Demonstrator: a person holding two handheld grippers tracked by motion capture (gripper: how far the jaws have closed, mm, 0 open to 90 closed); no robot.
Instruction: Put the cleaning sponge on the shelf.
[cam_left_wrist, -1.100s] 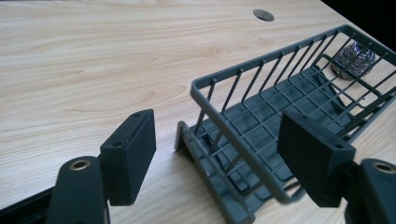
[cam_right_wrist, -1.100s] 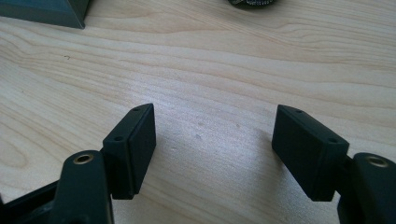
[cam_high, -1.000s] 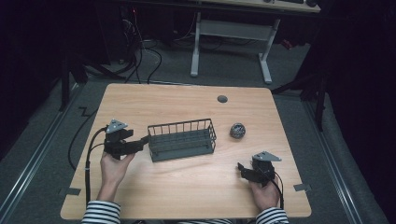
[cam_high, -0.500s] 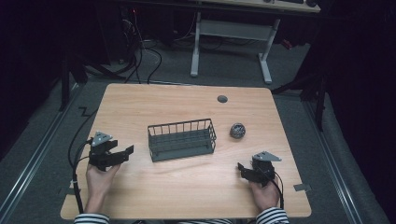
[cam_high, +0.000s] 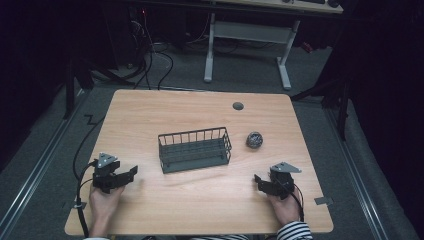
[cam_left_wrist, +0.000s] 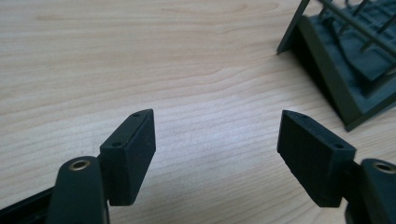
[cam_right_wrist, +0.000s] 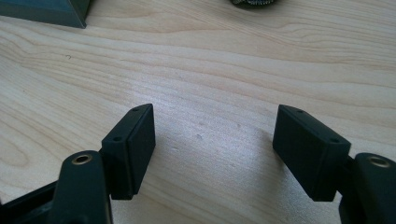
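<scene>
A dark wire basket (cam_high: 195, 149) stands at the middle of the wooden table (cam_high: 150, 115); its corner (cam_left_wrist: 345, 51) shows at the upper right of the left gripper view. A small dark patterned ball (cam_high: 254, 140) lies on the table just right of the basket, and its lower edge (cam_right_wrist: 252, 3) peeks in at the top of the right gripper view. My left gripper (cam_high: 131, 173) rests near the table's front left, open and empty, well left of the basket. My right gripper (cam_high: 258, 181) sits at the front right, open, with bare wood between its jaws.
A round dark grommet (cam_high: 238, 106) is set in the table near its far edge. A cable (cam_high: 82, 155) trails off the left side from the left gripper. Beyond the table stand a white desk frame (cam_high: 245, 45) and floor cables.
My left gripper has drawn back from the basket's left end toward the front left corner of the table. The right gripper has stayed put.
</scene>
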